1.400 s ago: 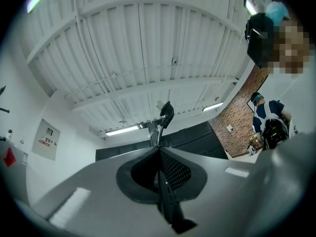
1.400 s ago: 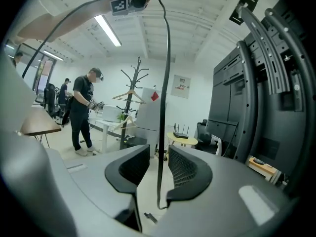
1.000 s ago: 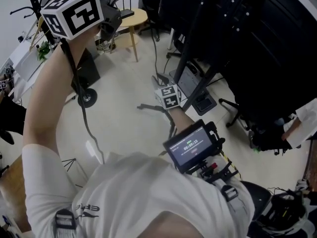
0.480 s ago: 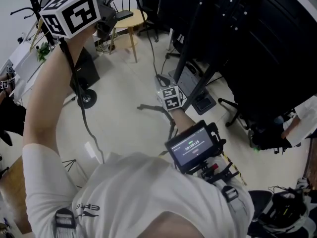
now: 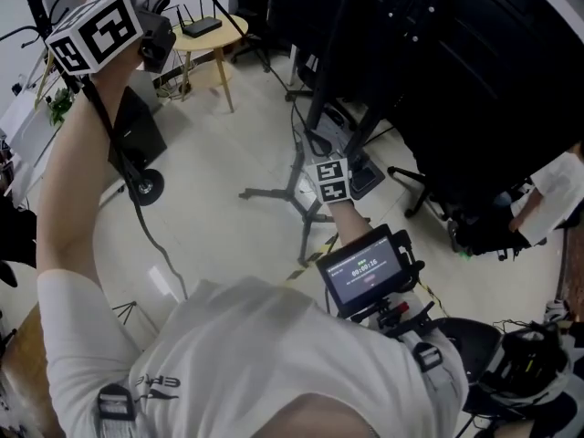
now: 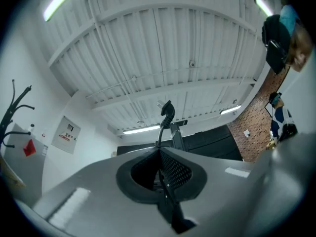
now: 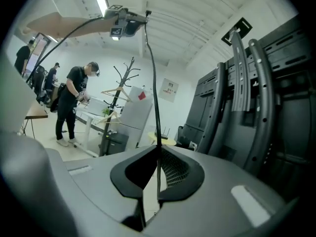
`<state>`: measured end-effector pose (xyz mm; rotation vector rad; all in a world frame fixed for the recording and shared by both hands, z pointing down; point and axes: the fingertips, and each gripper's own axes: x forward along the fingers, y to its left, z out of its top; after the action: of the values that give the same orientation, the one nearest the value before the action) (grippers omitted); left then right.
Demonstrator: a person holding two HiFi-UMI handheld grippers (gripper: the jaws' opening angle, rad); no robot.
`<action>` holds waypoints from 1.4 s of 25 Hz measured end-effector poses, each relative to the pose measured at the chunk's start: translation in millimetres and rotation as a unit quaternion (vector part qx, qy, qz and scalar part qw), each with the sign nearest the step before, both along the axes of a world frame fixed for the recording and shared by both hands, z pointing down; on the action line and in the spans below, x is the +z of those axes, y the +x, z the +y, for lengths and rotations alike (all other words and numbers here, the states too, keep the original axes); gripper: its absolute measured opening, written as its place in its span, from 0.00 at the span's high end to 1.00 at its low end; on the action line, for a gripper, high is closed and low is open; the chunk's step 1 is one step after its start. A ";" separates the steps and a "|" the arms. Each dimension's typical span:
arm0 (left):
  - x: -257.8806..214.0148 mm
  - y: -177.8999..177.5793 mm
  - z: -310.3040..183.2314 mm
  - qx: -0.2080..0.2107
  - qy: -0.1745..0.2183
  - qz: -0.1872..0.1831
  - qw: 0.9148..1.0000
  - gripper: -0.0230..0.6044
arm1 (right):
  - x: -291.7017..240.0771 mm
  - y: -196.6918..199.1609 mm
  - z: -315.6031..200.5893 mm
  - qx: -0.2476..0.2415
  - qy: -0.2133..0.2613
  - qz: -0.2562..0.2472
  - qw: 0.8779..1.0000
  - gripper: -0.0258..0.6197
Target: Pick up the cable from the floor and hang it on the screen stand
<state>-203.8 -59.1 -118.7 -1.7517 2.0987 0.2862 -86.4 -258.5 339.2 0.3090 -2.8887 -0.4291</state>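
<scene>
Cable [image 7: 155, 107] sits between the right gripper's [image 7: 157, 169] jaws, which have just been closing, and runs straight up to the left gripper [image 7: 140, 18] overhead. Screen stand [image 7: 247, 98] is off to its right, little table [image 7: 165, 140] dead ahead, coat rack [image 7: 121, 88] ahead-left.

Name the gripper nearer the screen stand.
Right. The right gripper, jaws just closed on the cable, sits beside the screen stand; the left gripper, shut on the cable's plug end, is raised well away.

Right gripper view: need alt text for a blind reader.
The right hand-held gripper has just been closing its jaws and pinches a thin black cable that rises to the left hand-held gripper high overhead. A black metal screen stand with curved grey rails fills the right side; a person stands far left.
</scene>
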 end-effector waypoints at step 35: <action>61.8 -88.1 -153.8 0.123 0.022 0.157 0.980 0.96 | -244.8 217.5 -154.4 0.280 0.153 -0.129 0.939 0.91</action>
<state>-291.9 -212.9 -57.0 -2.0516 2.0569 0.7166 131.2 -412.9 94.4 1.2826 -2.7751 -0.7682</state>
